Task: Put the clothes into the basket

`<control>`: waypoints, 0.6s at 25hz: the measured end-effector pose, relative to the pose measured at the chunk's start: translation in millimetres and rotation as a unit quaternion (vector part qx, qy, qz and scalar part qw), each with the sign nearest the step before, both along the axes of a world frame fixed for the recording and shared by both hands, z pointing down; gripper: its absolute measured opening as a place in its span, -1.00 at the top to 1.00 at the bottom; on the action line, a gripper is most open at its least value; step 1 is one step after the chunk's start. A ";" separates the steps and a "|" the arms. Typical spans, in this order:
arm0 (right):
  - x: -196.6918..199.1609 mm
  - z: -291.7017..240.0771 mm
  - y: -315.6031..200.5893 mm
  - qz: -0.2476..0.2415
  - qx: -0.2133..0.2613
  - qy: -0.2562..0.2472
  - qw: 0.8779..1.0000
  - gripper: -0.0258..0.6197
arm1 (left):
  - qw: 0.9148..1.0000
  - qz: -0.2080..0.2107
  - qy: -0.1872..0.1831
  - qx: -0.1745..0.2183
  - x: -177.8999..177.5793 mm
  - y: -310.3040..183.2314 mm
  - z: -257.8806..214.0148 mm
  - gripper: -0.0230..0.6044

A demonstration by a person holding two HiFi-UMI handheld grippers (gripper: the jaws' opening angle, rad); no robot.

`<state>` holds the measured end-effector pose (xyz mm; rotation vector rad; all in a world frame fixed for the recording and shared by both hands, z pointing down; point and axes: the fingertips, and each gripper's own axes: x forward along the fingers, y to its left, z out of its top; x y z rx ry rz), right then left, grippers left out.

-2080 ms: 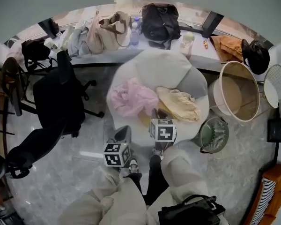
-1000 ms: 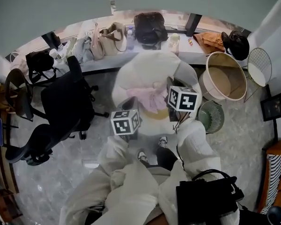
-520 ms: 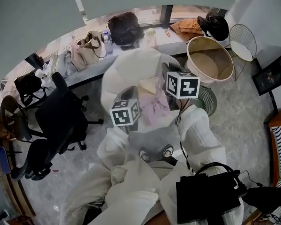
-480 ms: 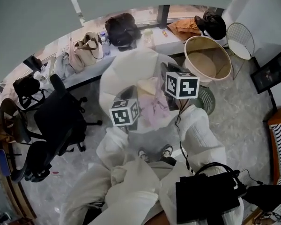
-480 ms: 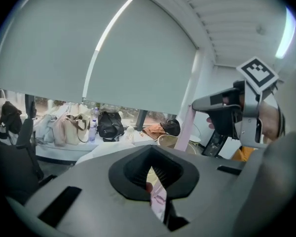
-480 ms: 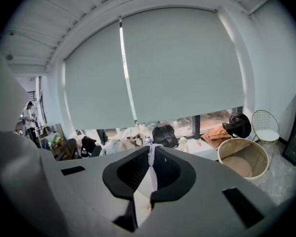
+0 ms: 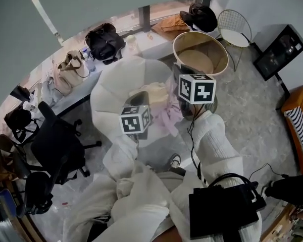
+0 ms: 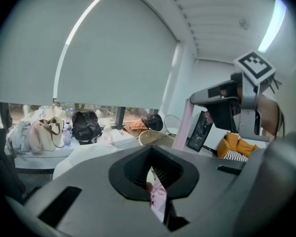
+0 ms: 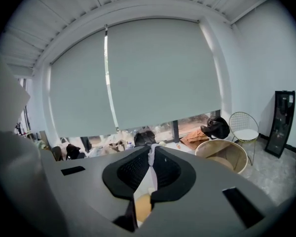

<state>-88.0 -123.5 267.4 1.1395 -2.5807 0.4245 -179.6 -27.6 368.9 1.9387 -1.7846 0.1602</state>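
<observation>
We are holding the left tongs (image 8: pixel 153 182) clamped together on a fold of the pink garment (image 7: pixel 167 117); a strip of pink cloth is showing between the shut pads in the left gripper view. We are also keeping the right tongs (image 9: pixel 151 165) closed on a thin, pale strip of cloth that is running up between the pads, and it looks to be an edge of the same garment. In the head view the pink garment is hanging between the two tongs, over the near edge of the white beanbag (image 7: pixel 112 82). A cream garment (image 7: pixel 152 92) is lying just beyond it at twelve o'clock, on the beanbag. The basket (image 7: pixel 215 50) is standing on the floor at one o'clock from the right tongs, close by, with its mouth facing up. A wire chair (image 7: pixel 234 28) is standing beyond the basket at one o'clock. A black bag (image 7: pixel 104 41) is sitting on the counter (image 7: pixel 150 43) at eleven o'clock.
</observation>
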 end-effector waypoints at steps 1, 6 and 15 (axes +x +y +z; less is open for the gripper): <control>10.8 -2.1 -4.6 0.007 0.001 -0.003 1.000 0.81 | 1.000 0.005 -0.002 0.002 7.6 -5.2 -2.0 0.91; 57.1 -12.7 -27.7 0.030 0.009 -0.018 0.999 0.81 | 1.000 0.024 -0.008 0.009 45.0 -31.4 -8.1 0.91; 106.1 -40.7 -77.4 0.026 0.014 -0.037 0.999 0.81 | 0.999 0.031 -0.008 0.010 100.6 -78.1 -17.9 0.91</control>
